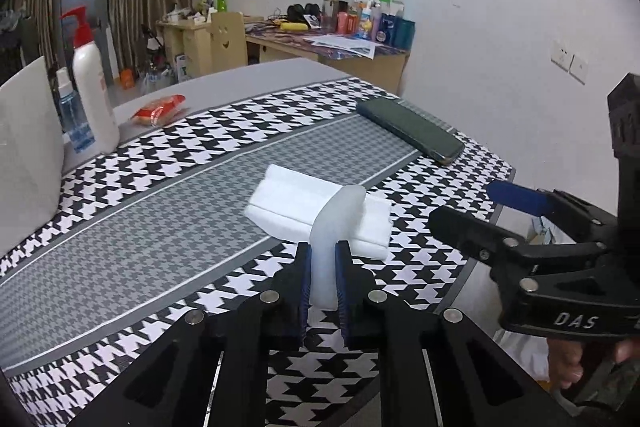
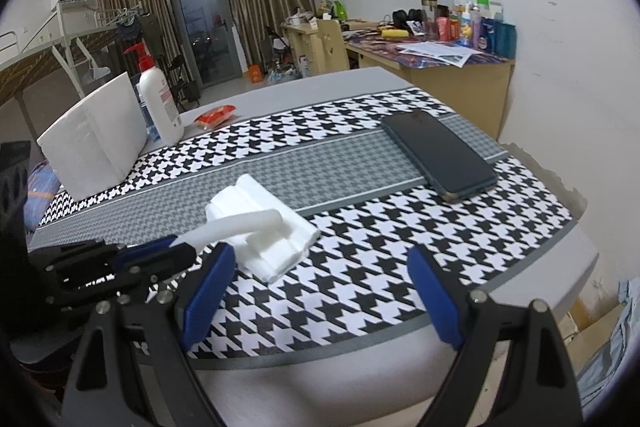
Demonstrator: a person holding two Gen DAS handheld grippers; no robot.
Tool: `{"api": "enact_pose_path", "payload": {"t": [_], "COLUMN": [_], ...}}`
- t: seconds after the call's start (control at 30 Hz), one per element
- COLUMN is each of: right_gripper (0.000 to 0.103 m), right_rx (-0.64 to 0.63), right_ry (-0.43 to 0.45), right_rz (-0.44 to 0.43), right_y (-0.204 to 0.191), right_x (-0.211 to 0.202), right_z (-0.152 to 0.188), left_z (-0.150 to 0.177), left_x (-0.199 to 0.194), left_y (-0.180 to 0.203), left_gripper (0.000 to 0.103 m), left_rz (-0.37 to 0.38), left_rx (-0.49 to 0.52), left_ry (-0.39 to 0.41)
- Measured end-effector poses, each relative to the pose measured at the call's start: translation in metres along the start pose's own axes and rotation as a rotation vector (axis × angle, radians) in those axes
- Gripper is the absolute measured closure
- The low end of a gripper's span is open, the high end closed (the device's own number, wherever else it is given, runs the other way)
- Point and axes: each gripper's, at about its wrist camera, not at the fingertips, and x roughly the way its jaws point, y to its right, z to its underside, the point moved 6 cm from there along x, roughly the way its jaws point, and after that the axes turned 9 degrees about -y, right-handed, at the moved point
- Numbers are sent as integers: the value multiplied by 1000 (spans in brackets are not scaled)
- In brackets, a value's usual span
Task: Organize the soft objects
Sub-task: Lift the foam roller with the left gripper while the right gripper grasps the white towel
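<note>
The foam strip is shown clamped between the blue pads of the left gripper, whose jaws are drawn narrow on its near end. Its long axis runs forward from the gripper, away from the camera, and its free end curves over and points toward the stack of foam blocks just ahead. In the right wrist view the same strip is seen from the side as a bent white bar, rising from the left gripper and arching rightward, its tip over the stack; whether it touches cannot be told. The strip is white, matte, slightly translucent at the edge, flat and rounded at the tip. The right gripper is held with jaws wide apart and nothing between the pads, the stack lying just beyond its left finger. A dark phone lies farther ahead on the houndstooth-covered tabletop.
</note>
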Motion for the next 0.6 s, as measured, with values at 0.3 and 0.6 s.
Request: {"api": "enact_pose_path", "payload": {"t": [0.3,0.6], "right_gripper": [13,13], "right_rx": [-43,-75], "right_ry": [-16,-49], "right_rz": [-39,-72], "right_y": [-20,-37], "right_x": [13,31], "right_z": [-7,-11], "left_z": [1,3], "left_x": [-18,-23], "left_y": [-19,-36], "left_gripper": [90,90], "left_rz": [-50,-82], "left_rx": [-24,-56], "left_ry": [30,38]}}
